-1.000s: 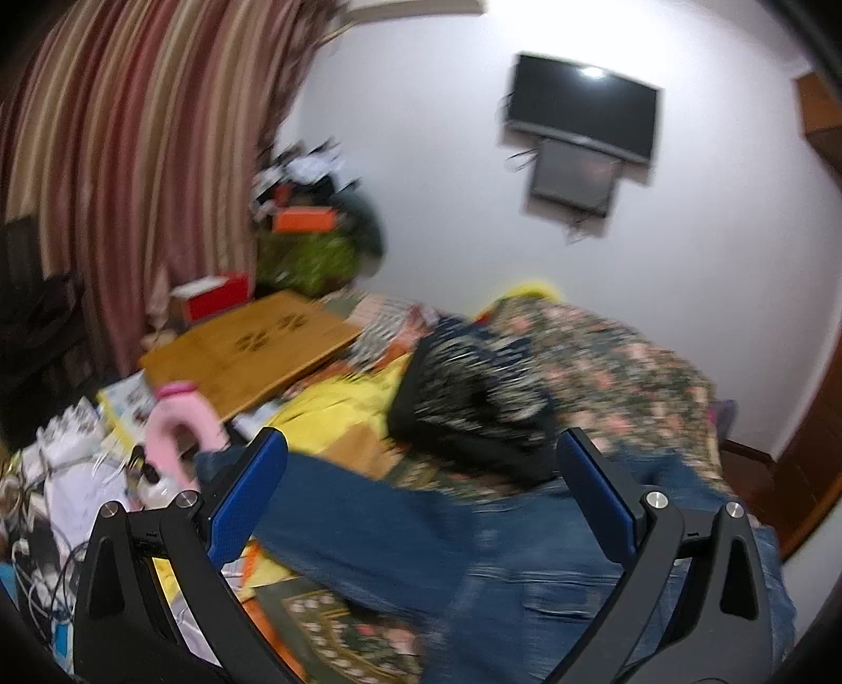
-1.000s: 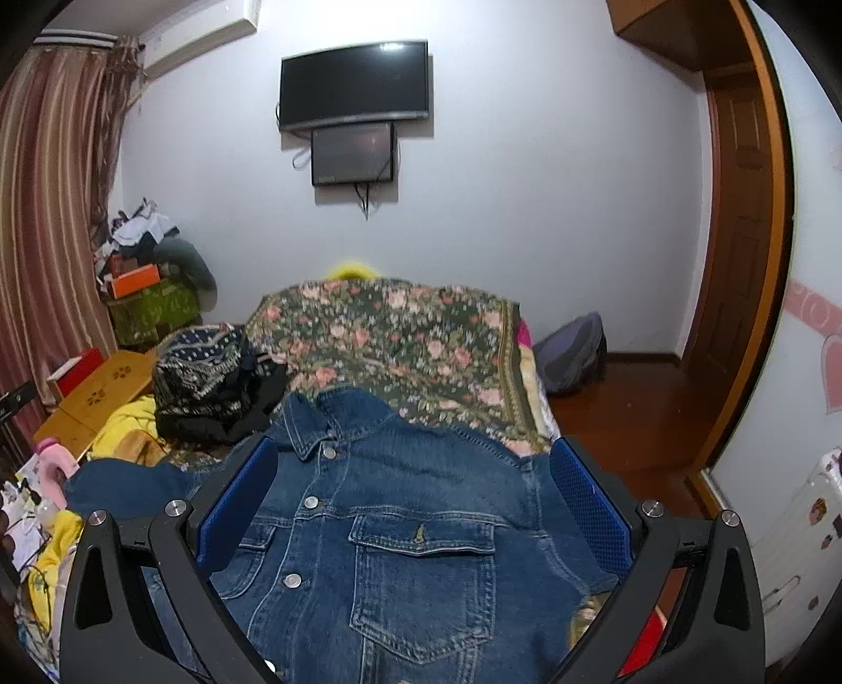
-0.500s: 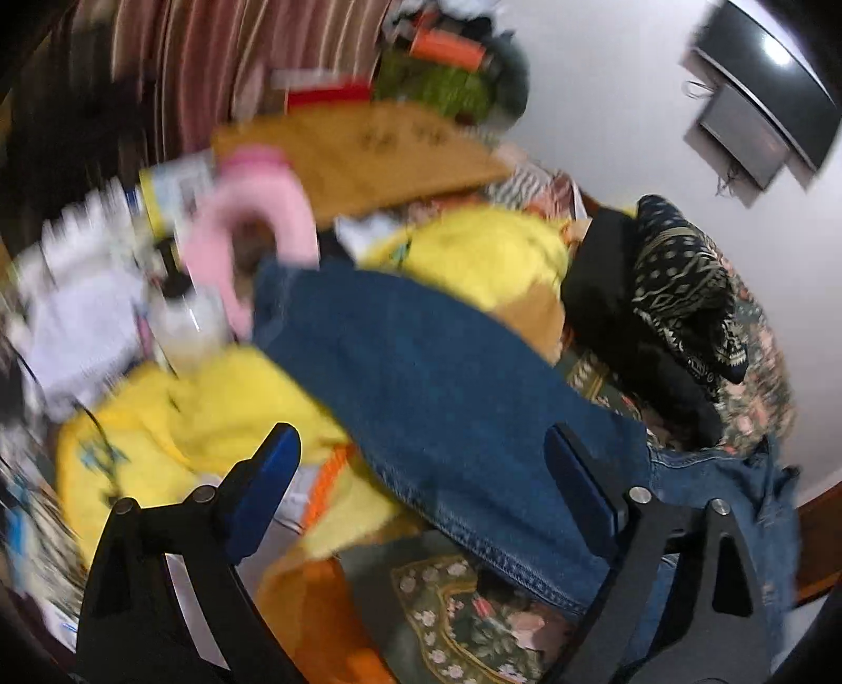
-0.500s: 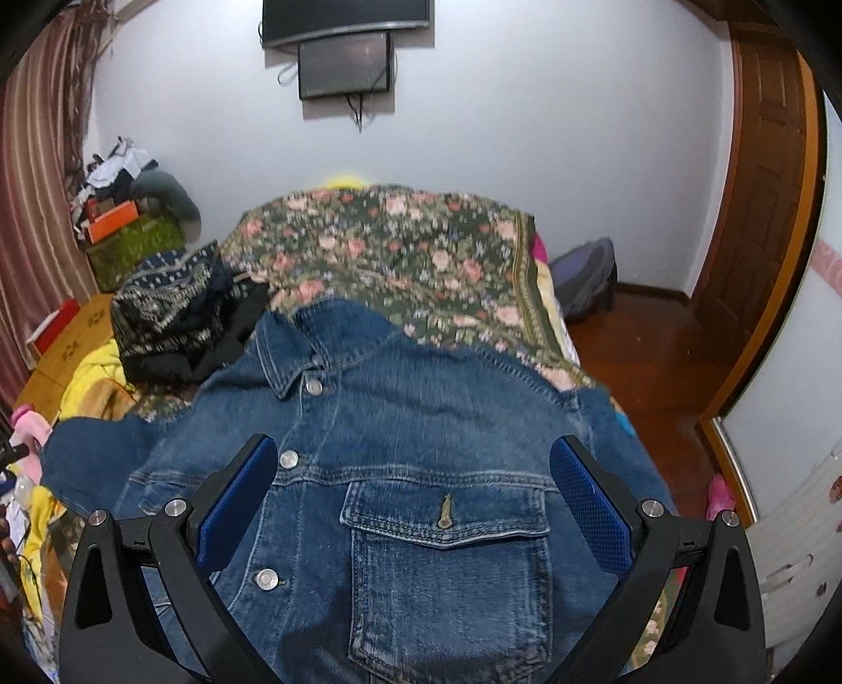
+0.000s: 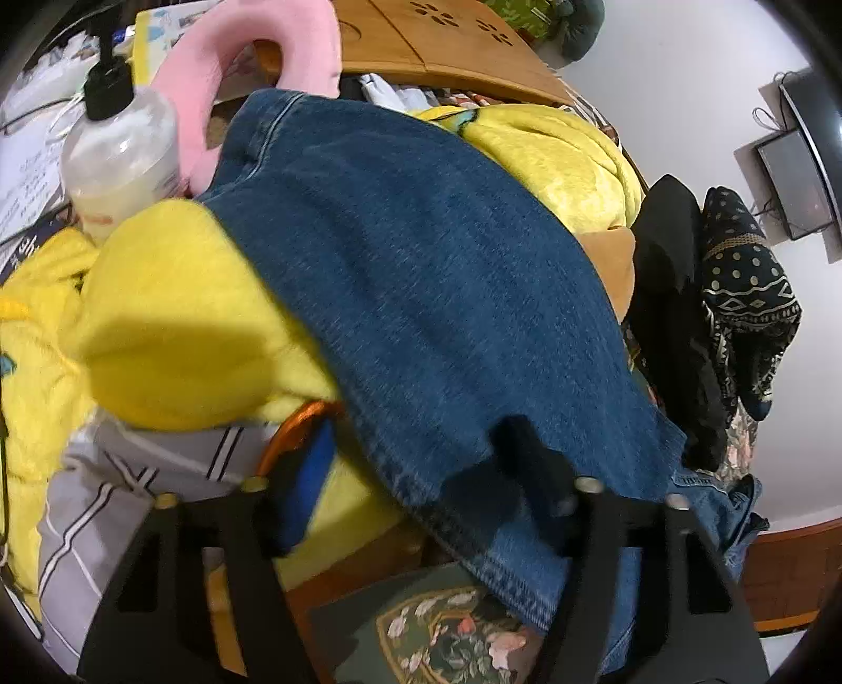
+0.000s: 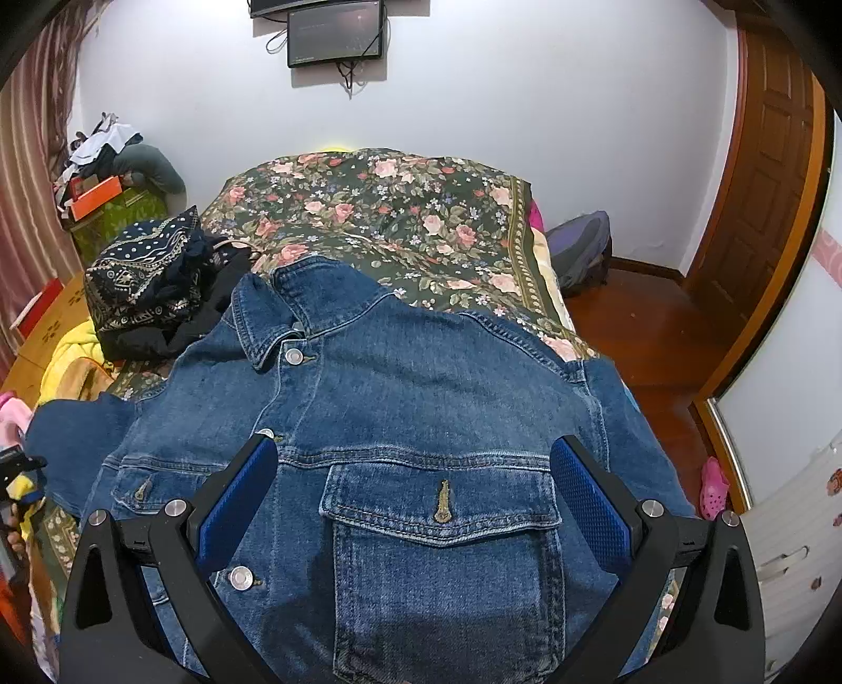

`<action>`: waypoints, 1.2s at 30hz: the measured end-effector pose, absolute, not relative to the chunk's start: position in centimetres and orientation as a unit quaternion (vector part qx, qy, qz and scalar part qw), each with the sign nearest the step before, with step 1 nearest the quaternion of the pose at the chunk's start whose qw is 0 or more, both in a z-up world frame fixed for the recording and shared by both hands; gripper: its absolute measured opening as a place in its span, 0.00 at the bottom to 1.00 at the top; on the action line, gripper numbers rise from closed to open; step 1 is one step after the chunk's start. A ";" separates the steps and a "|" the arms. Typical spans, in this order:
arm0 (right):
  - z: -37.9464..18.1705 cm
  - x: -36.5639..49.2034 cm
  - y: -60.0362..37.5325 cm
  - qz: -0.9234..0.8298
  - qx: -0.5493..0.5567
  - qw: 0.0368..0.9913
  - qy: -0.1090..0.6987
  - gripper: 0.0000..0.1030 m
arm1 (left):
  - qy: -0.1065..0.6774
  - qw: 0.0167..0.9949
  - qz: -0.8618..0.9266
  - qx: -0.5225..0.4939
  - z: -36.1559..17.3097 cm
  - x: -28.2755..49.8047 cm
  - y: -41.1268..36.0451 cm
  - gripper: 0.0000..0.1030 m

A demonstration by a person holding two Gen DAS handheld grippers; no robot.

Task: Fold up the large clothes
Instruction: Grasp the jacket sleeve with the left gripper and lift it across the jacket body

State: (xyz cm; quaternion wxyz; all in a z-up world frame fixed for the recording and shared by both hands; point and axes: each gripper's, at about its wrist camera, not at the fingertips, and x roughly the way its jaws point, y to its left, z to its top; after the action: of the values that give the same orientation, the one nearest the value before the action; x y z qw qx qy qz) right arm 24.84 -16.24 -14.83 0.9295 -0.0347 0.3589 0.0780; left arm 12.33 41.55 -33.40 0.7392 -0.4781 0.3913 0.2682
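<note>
I'm in a home bedroom: a bed under a floral bedspread (image 6: 379, 210), wall-mounted screen (image 6: 337, 31), striped curtains (image 6: 26, 173), clothes heaped around

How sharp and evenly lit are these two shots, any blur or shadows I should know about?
Left wrist view: slightly soft, with motion smear on the pump bottle and a hard shadow on the yellow blanket; the denim sleeve covers one finger of the left tongs. Right wrist view: crisp, evenly lit denim jacket, with fisheye bending at the door frame.

The denim sleeve (image 5: 421, 273) covers one fingertip of the left hand-held gripper (image 5: 416, 473).
</note>
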 end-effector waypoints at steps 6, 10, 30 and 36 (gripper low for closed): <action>-14.3 24.7 -16.0 0.082 -0.037 0.931 0.354 1.00 | 0.413 0.763 0.313 -0.386 -30.8 13.9 40.3 0.19; -13.9 24.4 -16.1 0.083 -0.036 0.934 0.345 1.00 | 0.396 0.800 0.331 -0.306 -26.4 14.6 38.1 0.14; -13.8 22.6 -17.1 0.092 -0.071 0.943 0.313 1.00 | 0.287 0.944 0.069 -0.148 -8.7 22.9 16.4 0.09; -14.1 22.0 -17.2 0.106 -0.075 0.941 0.312 1.00 | 0.360 0.928 -0.008 -0.095 -12.5 24.5 8.9 0.09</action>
State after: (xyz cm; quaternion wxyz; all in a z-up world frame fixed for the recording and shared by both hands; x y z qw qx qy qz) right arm 21.99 -17.20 -14.13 0.9411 -0.0749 0.3123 0.1064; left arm 24.46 8.88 -12.47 0.9280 -0.0947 0.3601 -0.0083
